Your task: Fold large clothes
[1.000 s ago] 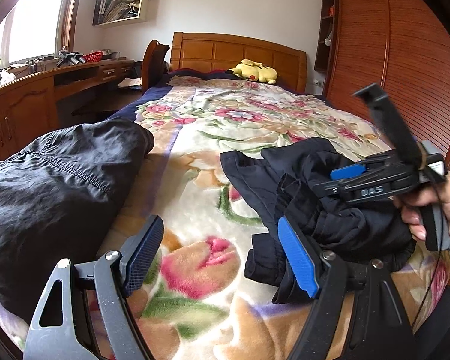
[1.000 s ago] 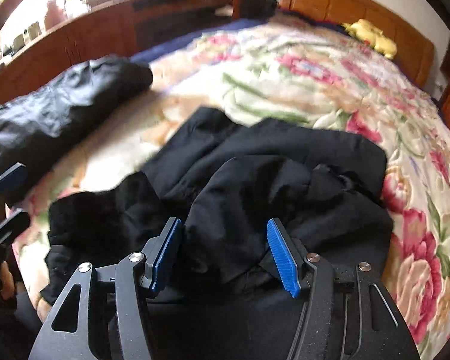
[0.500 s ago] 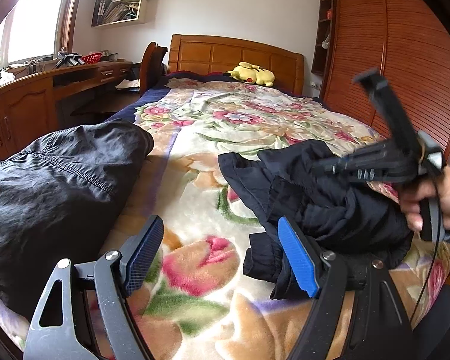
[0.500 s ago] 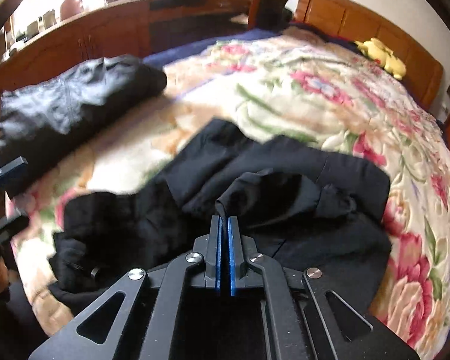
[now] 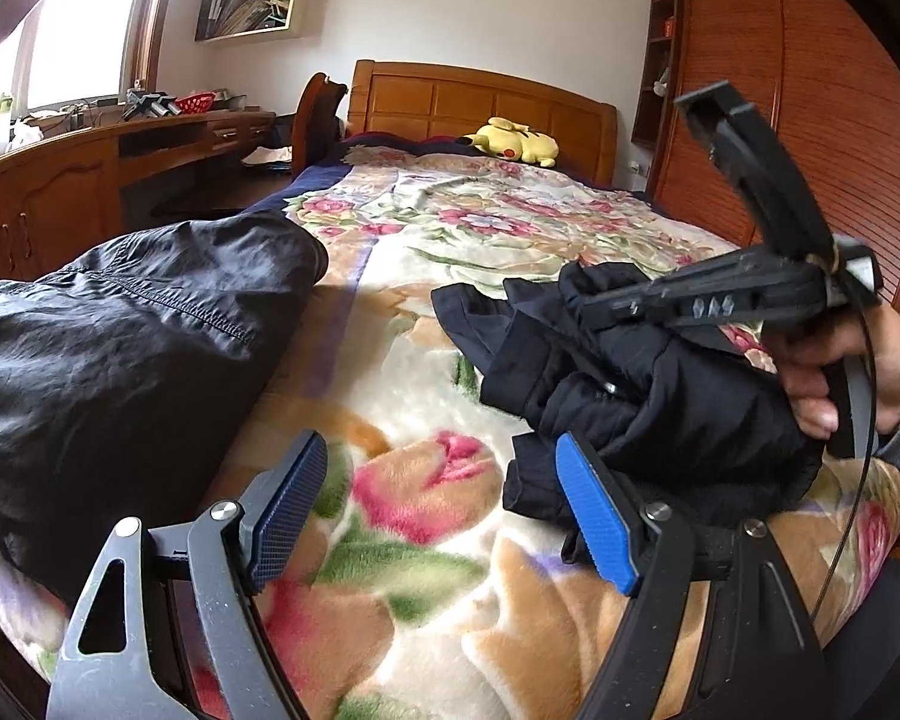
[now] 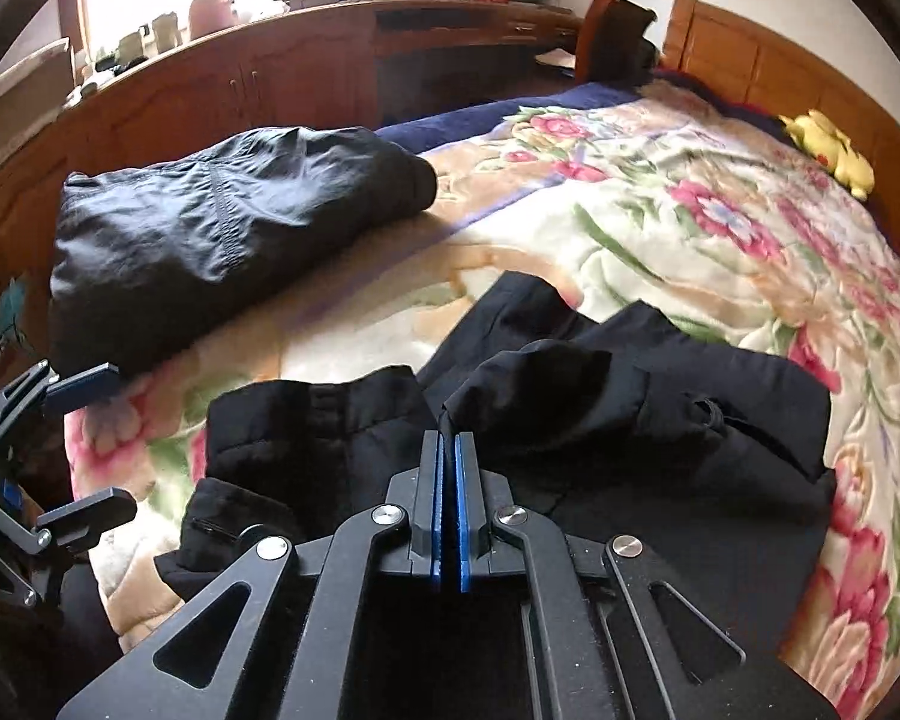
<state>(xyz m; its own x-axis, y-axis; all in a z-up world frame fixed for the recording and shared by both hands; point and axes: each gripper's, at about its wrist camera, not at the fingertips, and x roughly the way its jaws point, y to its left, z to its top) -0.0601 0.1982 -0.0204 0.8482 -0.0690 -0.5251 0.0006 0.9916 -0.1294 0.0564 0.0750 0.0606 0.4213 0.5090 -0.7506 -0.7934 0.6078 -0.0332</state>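
At the far left a long brown wooden table (image 6: 306, 60) runs under the window, carrying small clutter too blurred to identify. On the left side of the bed lies a folded dark grey jacket of shiny fabric (image 5: 120, 324), resting on the floral fleece blanket (image 5: 426, 516) that covers the bed. The left hand-held gripper (image 5: 444, 516) hovers over the near edge of the blanket, its blue-padded fingers (image 5: 594, 516) spread wide apart with only blanket between them; it is released and grasps nothing.

Right of centre, on the near part of the bed, lies the crumpled black garment (image 6: 630, 438), a loose heap with folds overlapping and one raised ridge of cloth at its middle. The right hand-held gripper (image 6: 449, 504) is clenched: its two blue pads stand almost together, and a thin edge of the black garment's raised fold sits pinched at their tips. In the left wrist view the same gripper's black frame points into the heap from the right, held by a person's hand (image 5: 840, 372) in a grey sleeve at the right edge.

At the far end, a yellow plush toy (image 5: 513, 141) lies against the wooden headboard (image 5: 480, 96). A brown slatted wooden wardrobe (image 5: 810, 120) stands along the right side of the bed
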